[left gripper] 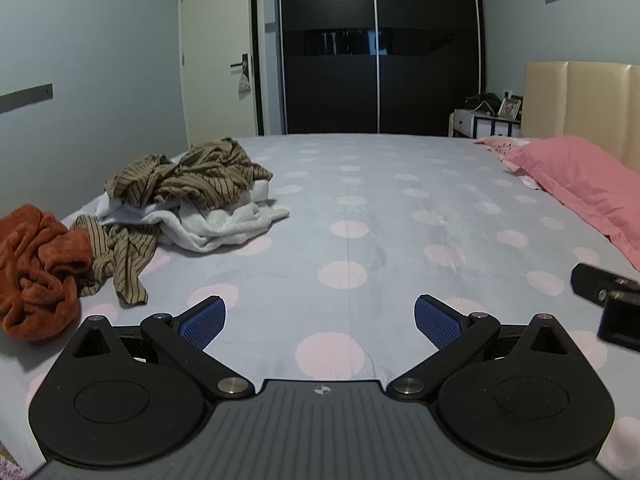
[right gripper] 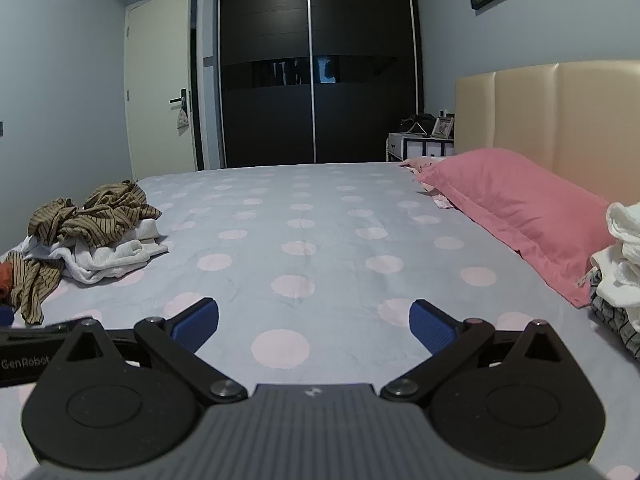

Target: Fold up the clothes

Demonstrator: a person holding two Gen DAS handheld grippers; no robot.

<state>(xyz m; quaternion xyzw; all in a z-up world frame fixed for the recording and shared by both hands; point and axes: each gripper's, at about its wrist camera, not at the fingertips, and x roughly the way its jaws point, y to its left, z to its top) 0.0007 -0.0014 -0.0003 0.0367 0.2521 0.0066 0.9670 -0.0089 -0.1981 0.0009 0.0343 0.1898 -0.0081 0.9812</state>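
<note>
A bedroom, its polka-dot bed (left gripper: 360, 208) spread before a dark wardrobe (left gripper: 376, 48). The unfolded clothes (left gripper: 192, 192) lie heaped at the frame's left, striped shirt on white towel, rust garment (left gripper: 36, 272) beside. Both left gripper (left gripper: 320, 322) and right gripper (right gripper: 314, 326) hover with jaws wide, empty. Best move: lift one top garment by an edge, then spread it on the bare centre.

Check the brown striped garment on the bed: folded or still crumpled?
Crumpled. The brown striped garment lies bunched in irregular wrinkles atop the white clothes, with one part trailing loose toward the orange garment.
</note>
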